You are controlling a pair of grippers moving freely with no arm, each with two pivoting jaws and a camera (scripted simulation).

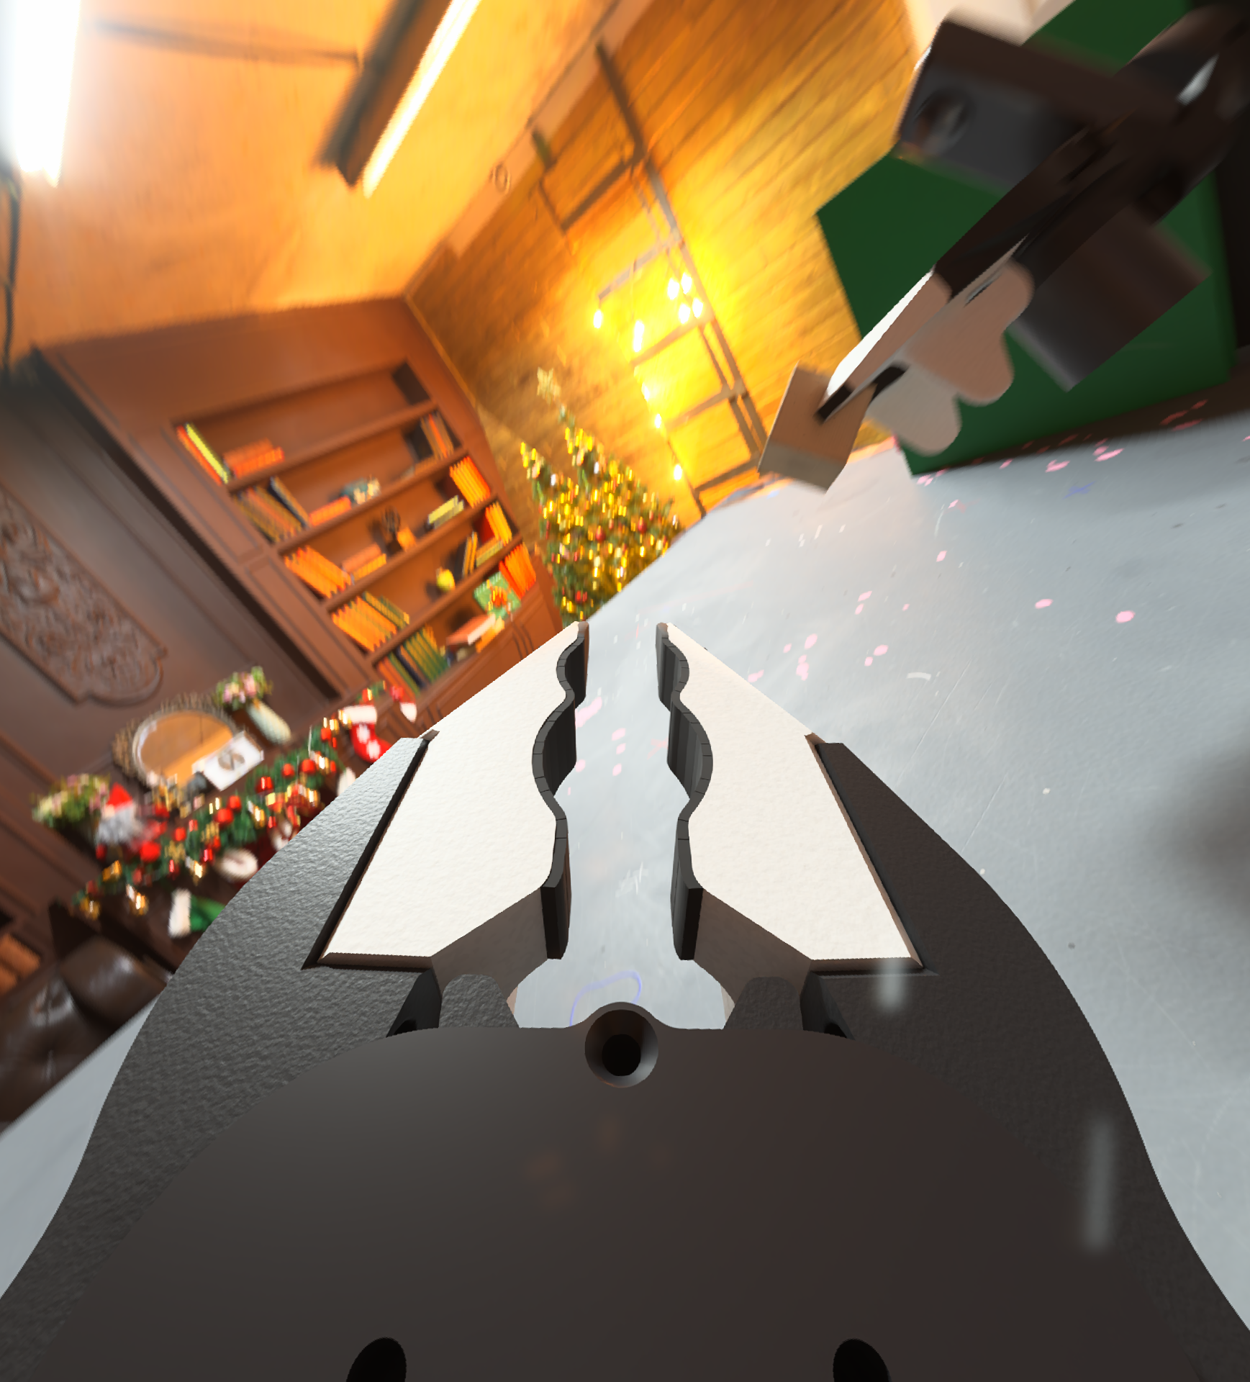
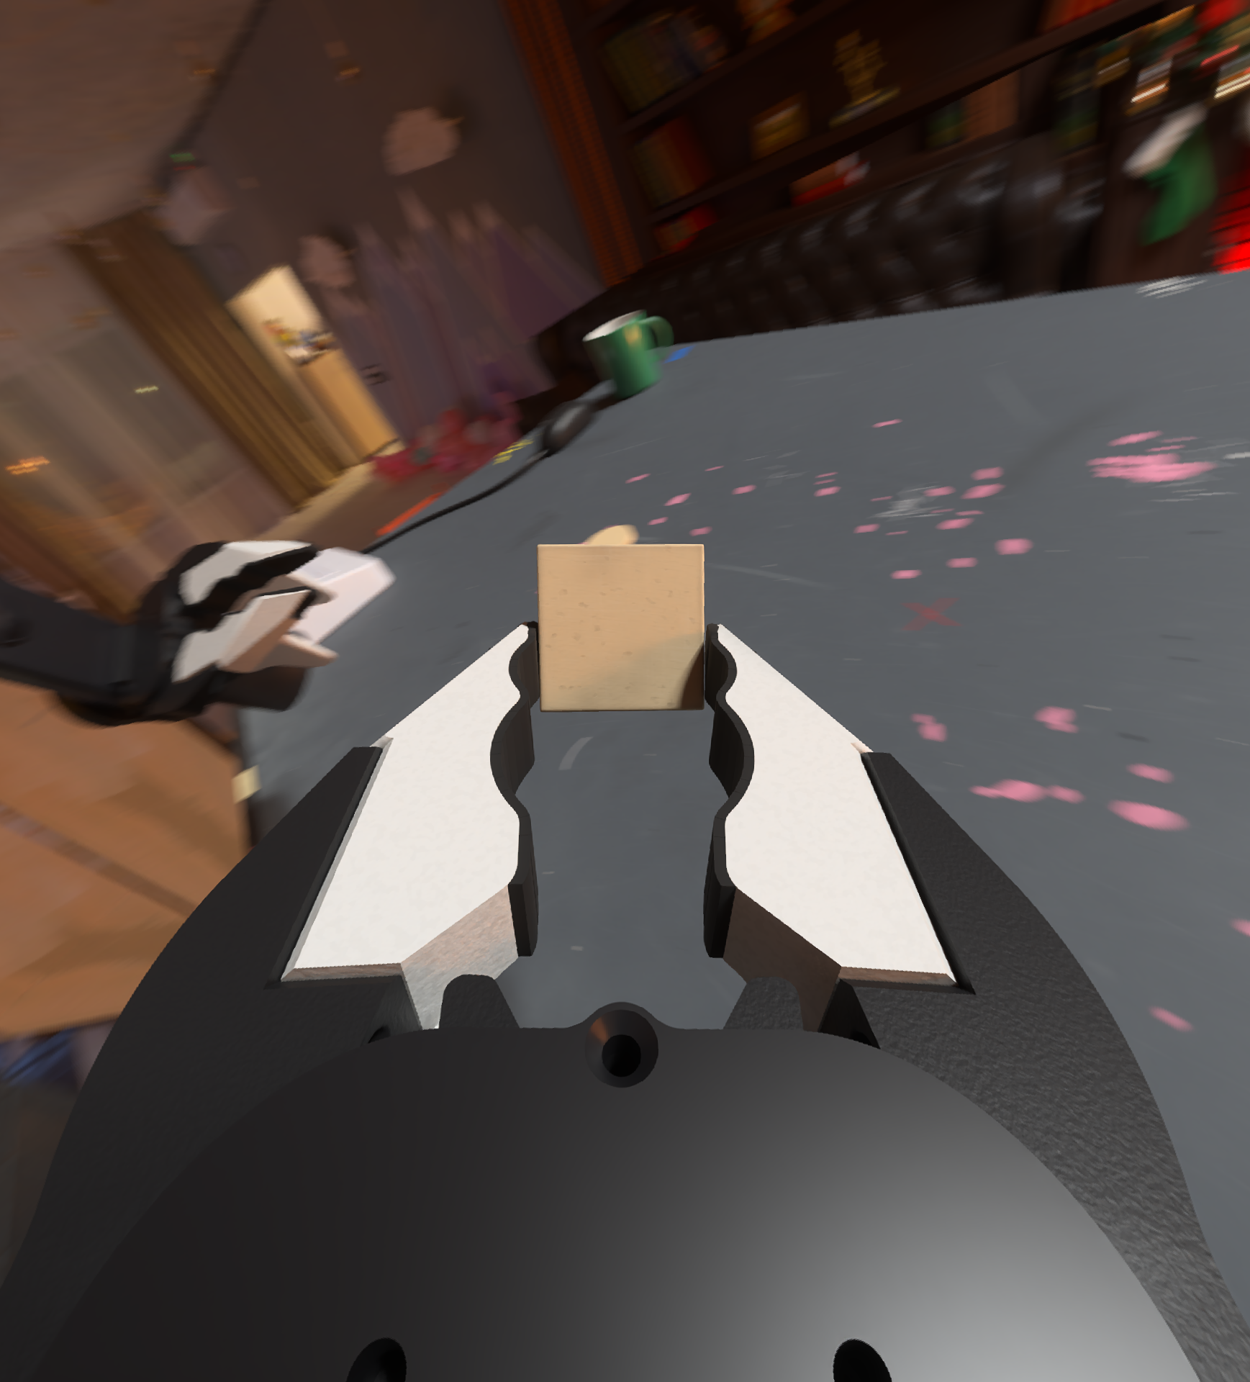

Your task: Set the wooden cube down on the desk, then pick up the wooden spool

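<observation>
The cube (image 2: 620, 627) looks light, stiff and smooth-faced, so it should take a firm pinch on two flat opposite sides without harm, though polished wood may slip if tilted; the right gripper (image 2: 620, 636) pinches it just so at the fingertips, above the grey desk (image 2: 980, 673). Beyond the cube a pale rounded sliver (image 2: 610, 535) lies on the desk, perhaps the spool; I cannot tell. A green mug (image 2: 629, 351) stands well beyond the cube by the far edge. The left gripper (image 1: 622, 636) holds nothing, its jaws parted by a narrow gap, off to the cube's left.
</observation>
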